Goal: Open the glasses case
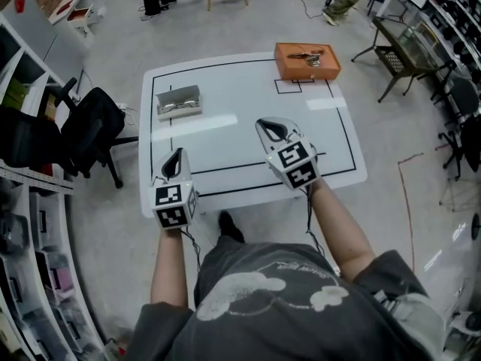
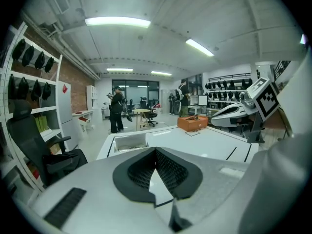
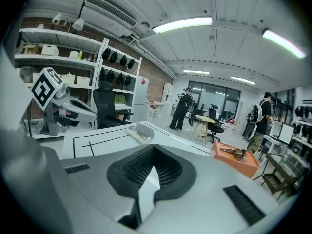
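The glasses case (image 1: pixel 178 101) lies on the white table (image 1: pixel 240 145) at its far left, silver-grey, lid up, something thin and metallic inside. It shows small in the left gripper view (image 2: pixel 129 142) and in the right gripper view (image 3: pixel 138 130). My left gripper (image 1: pixel 177 154) hovers at the near left edge of the table, well short of the case, jaws shut on nothing (image 2: pixel 155 151). My right gripper (image 1: pixel 267 125) is over the table's middle front, to the right of the case, also shut and empty (image 3: pixel 153 147). Neither touches the case.
An orange box (image 1: pixel 307 62) with a small metal object on top stands at the table's far right. Black lines mark the tabletop. A black office chair (image 1: pixel 90 130) stands left of the table, shelves run along the left wall, and people stand far back in the room.
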The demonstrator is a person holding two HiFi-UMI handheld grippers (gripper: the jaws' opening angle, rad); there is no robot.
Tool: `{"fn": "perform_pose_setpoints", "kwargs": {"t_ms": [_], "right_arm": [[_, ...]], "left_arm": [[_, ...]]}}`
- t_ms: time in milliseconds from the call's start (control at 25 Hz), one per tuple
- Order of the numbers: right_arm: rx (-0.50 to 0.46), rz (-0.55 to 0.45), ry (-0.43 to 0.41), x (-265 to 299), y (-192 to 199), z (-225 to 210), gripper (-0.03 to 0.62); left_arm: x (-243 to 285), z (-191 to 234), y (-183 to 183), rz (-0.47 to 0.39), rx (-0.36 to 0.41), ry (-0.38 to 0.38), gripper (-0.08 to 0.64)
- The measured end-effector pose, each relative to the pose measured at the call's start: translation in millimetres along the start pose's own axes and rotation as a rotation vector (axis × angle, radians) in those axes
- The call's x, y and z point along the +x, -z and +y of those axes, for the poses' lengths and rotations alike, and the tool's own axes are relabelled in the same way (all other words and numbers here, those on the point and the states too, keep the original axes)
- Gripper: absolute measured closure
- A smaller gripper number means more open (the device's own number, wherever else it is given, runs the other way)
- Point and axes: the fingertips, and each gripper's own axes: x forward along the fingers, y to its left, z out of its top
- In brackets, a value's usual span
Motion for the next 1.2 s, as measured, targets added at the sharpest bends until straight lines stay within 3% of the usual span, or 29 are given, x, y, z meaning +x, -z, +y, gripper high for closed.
{"fn": "perform_pose_setpoints", "kwargs": {"t_ms": [680,1200], "right_arm": [[0.004,-0.036,-0.026,-134,49,39,0.594],[0.057,-0.039,-0.039,-197,85,64,0.594]], "left_arm": [[-108,-96,36,-0.026,-0.012,-0.019,0.561],[-172,-137,70,-0.002,-0.020,-0.037,0.561]]}}
